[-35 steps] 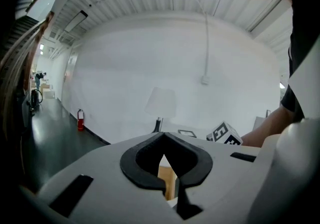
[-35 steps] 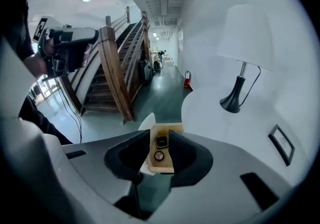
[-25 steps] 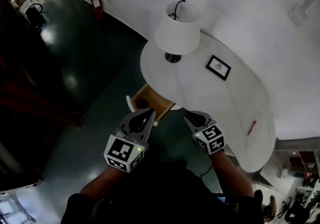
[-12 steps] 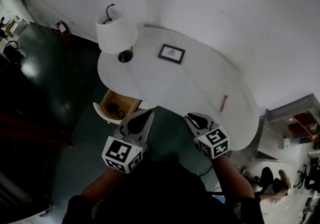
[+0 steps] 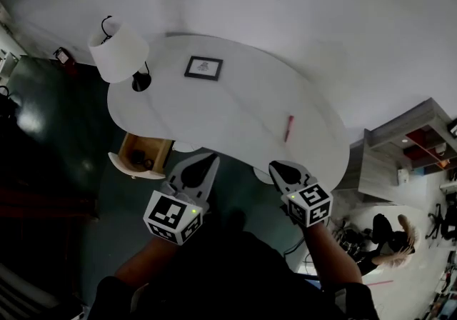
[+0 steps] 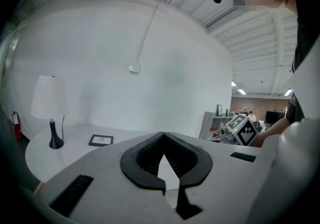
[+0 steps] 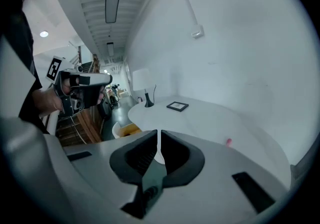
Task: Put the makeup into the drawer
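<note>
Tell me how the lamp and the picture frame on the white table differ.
The lamp stands upright; the picture frame lies flat. The lamp has a white shade on a dark base; the picture frame is a dark rectangle around a pale picture. The lamp sits at one end of the white table; the picture frame lies further in. Both rest on it.

The head view looks steeply down on the white table from above. Both gripper views face across it, low and close, sharing the lamp and, seemingly, the frame.
</note>
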`<action>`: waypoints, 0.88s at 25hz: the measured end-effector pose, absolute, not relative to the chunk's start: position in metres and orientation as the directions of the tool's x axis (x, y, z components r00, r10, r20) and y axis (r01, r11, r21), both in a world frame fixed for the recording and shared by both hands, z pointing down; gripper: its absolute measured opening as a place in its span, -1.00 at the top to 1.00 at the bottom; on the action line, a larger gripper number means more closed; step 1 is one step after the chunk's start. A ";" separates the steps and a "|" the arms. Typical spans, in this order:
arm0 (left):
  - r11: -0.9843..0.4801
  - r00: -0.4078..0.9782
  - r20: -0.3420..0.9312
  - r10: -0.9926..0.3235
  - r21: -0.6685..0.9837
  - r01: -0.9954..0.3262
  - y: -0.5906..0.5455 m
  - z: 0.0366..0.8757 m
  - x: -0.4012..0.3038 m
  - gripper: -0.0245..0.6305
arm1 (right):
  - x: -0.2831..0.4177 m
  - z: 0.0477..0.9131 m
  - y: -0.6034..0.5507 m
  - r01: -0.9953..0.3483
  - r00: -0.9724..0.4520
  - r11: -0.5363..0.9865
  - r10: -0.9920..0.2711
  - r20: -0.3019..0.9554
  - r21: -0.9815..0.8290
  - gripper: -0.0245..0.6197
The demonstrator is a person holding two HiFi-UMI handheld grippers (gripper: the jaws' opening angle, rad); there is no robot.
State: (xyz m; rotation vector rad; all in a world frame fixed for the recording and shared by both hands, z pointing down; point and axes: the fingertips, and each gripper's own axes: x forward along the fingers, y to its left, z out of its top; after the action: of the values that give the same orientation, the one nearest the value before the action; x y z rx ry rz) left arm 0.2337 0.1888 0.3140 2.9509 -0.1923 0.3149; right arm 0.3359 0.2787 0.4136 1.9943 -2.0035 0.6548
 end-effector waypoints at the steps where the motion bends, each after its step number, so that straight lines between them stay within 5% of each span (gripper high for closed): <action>1: -0.980 0.971 0.220 -0.093 0.153 -0.129 0.190 0.314 0.241 0.89 | 0.343 0.413 0.280 -0.989 -0.027 -0.046 -0.882 0.470 -0.144 0.83; 22: -0.976 0.969 0.187 0.160 0.175 0.128 0.140 0.319 0.341 0.89 | 0.435 0.435 0.243 -0.954 0.169 -0.277 -0.815 0.555 -0.117 0.76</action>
State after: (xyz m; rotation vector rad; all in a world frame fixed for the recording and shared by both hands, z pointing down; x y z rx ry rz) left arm 0.3408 0.1404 0.3194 2.9559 0.2176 0.3004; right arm 0.4348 0.2431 0.4348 2.1885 -1.7051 0.7757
